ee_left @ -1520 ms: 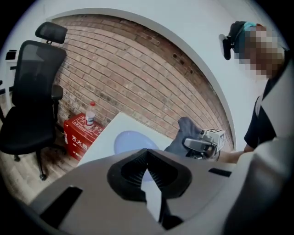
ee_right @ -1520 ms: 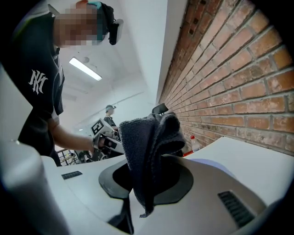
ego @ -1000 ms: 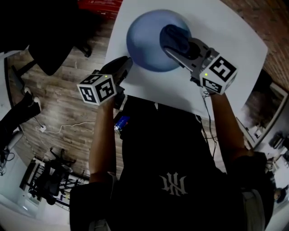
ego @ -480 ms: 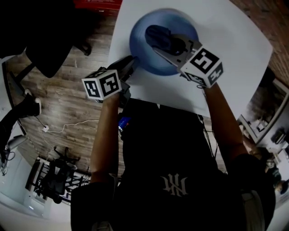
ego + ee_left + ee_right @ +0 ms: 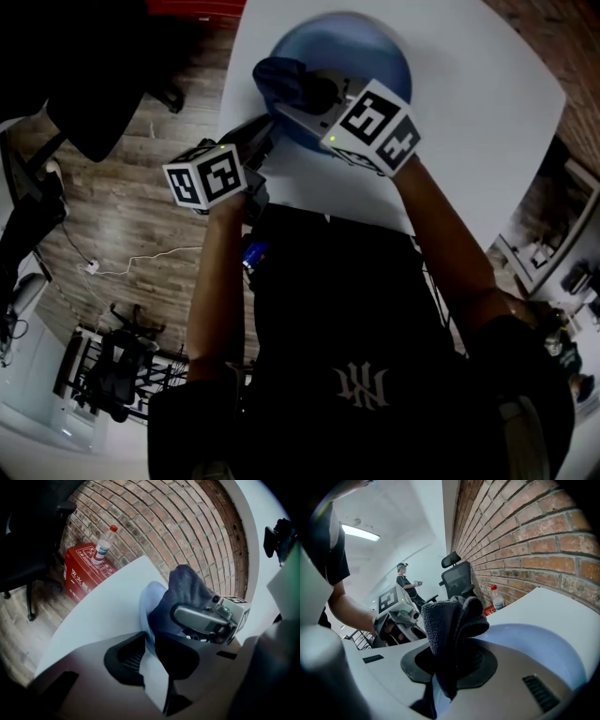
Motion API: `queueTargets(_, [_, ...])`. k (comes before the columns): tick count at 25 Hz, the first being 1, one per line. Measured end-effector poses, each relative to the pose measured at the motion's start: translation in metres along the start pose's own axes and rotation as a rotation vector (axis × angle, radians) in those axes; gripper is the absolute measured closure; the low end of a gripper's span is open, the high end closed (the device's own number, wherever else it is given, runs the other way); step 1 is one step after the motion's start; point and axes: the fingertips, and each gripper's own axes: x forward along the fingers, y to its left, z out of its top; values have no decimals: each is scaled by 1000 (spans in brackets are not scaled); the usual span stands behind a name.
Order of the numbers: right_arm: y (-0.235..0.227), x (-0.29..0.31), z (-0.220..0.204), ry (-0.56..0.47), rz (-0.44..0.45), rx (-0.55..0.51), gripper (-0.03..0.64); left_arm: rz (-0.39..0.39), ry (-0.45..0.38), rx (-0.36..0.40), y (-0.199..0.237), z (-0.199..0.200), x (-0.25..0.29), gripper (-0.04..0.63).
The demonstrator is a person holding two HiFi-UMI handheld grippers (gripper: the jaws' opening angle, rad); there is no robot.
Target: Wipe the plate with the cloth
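From the head view we get the layout. The round blue plate (image 5: 366, 42) lies on the white table (image 5: 487, 112) in the upper middle of the frame. The dark cloth (image 5: 279, 77) is bunched over the plate's left part. The right gripper (image 5: 302, 94) reaches in from the lower right, and the left gripper (image 5: 261, 131) comes up from the lower left to the plate's near rim.

Only the gripper views let us read the jaws. In the left gripper view the plate's thin, pale-blue rim runs between the two dark pads at lower centre, and the jaws are closed on it. In the right gripper view the jaws pinch the cloth at lower centre. It stands up above them in thick folds and hangs down below.

The cloth looks navy, soft and nubby, like a microfibre weave. The plate is smooth, shallow and faintly glossy, paler in the gripper views than from above. The grippers are grey, with ribbed black pads.

The gripper views also show us a brick wall (image 5: 187, 522). At the upper left of the left gripper view a red box (image 5: 79, 571) carries a clear bottle (image 5: 104, 545) with a red cap. Near the middle of the right gripper view are a black office chair (image 5: 457, 581) and a person (image 5: 405, 581) standing far off.
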Motion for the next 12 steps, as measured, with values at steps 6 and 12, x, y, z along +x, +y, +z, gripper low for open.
queueTargets(6, [4,26,-9,46,-24,-29,532,-10,-32,-31,-1,3,-1,531])
queueTargets(12, [-2,34,-13,49,-38,-38,532,51,-39,14,5,8,-5,535])
